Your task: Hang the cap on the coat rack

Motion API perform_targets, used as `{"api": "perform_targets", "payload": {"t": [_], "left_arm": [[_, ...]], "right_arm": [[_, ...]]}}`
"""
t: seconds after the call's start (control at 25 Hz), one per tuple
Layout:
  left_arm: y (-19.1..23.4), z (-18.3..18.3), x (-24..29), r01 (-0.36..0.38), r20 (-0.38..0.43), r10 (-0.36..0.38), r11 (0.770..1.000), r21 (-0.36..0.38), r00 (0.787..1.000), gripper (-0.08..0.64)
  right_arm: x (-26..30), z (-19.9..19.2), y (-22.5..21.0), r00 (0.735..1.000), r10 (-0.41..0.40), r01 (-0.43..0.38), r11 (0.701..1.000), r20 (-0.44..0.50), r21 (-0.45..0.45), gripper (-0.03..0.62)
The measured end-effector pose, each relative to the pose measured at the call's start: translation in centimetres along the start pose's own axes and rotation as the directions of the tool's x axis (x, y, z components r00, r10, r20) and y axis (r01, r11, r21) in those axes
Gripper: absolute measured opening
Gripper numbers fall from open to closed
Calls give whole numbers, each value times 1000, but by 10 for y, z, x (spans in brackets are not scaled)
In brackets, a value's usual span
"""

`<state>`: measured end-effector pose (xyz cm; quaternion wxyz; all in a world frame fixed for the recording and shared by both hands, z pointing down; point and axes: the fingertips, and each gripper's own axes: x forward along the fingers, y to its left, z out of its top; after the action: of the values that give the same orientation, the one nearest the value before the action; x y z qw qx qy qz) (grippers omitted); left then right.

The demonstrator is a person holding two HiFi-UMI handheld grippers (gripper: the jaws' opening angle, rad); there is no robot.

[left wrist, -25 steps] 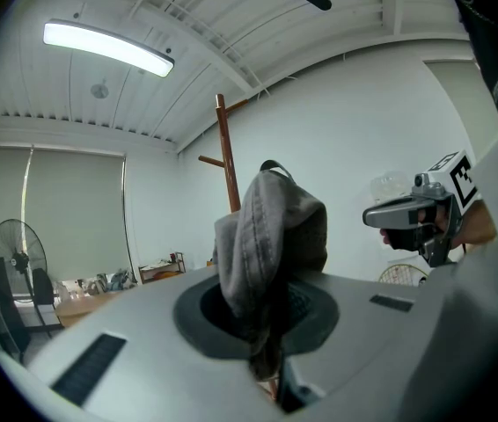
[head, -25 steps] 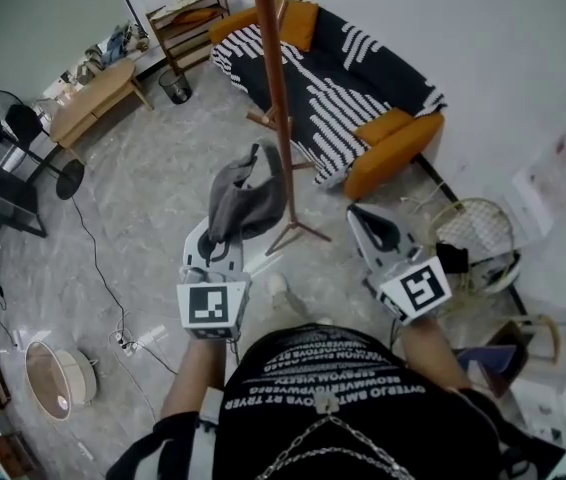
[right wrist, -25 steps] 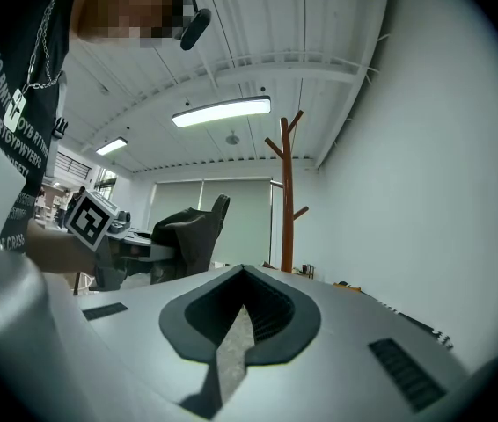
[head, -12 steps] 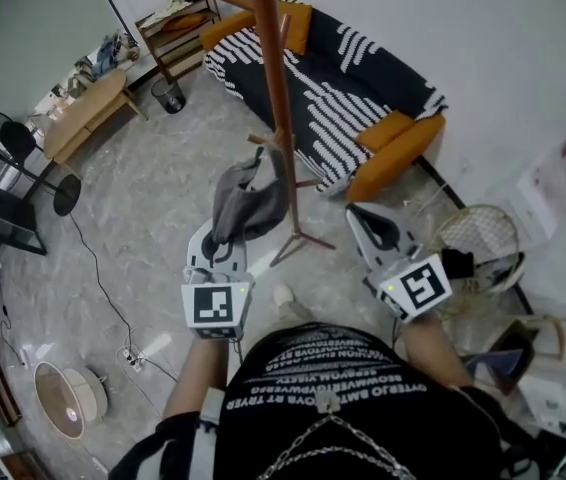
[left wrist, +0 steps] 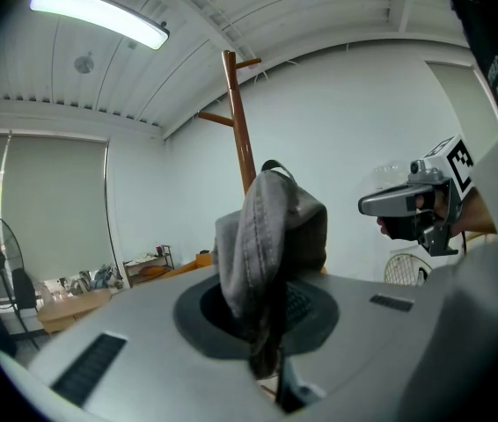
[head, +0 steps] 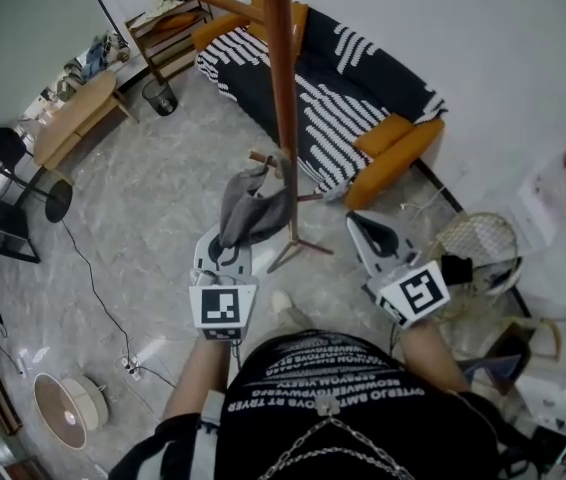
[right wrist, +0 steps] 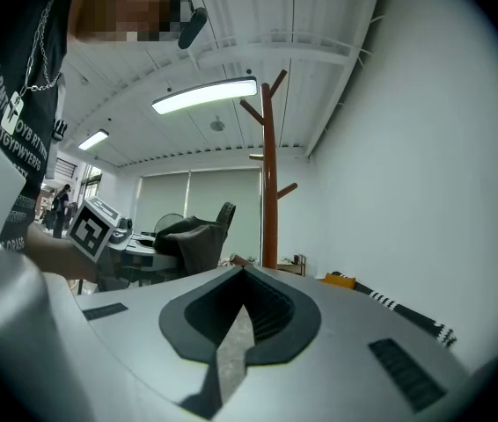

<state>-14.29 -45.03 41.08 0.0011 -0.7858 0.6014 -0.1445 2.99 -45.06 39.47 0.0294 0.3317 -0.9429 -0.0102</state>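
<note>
Cap (head: 248,213): grey cloth, soft & creased, matt, w/ stitched seams showing. Coat rack (head: 283,98): red-brown wood, smooth, slight sheen on the pole. Left gripper (left wrist: 265,332) & right gripper (head: 361,226): grey plastic shells, smooth, matt; jaws lined w/ dark ribbed pads, material can't be told. Marker cubes (head: 221,308): matt white faces w/ black print. Floor (head: 153,198): pale marble-look surface, polished, glossy in patches. Sofa (head: 333,98): cloth, black w/ white stripes, plus orange cloth cushions. Low table (head: 68,118): light wood, matt. Wall (head: 523,48): plain white, matt.
</note>
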Motion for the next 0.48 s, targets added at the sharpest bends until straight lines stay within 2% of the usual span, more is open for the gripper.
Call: {"api": "perform_targets", "payload": {"t": [0.2,0.48], "left_arm": [[5,-20,19,7,-16,-7,1000,-17,1000,14],[6,-39,49,55,-54,-54,998,9,997,14]], "right_arm": [[13,-9,-7,999,-6,6,1000,-31,-10,-6],[28,-22,-15,997,-25,26,999,-71,22,-6]]}}
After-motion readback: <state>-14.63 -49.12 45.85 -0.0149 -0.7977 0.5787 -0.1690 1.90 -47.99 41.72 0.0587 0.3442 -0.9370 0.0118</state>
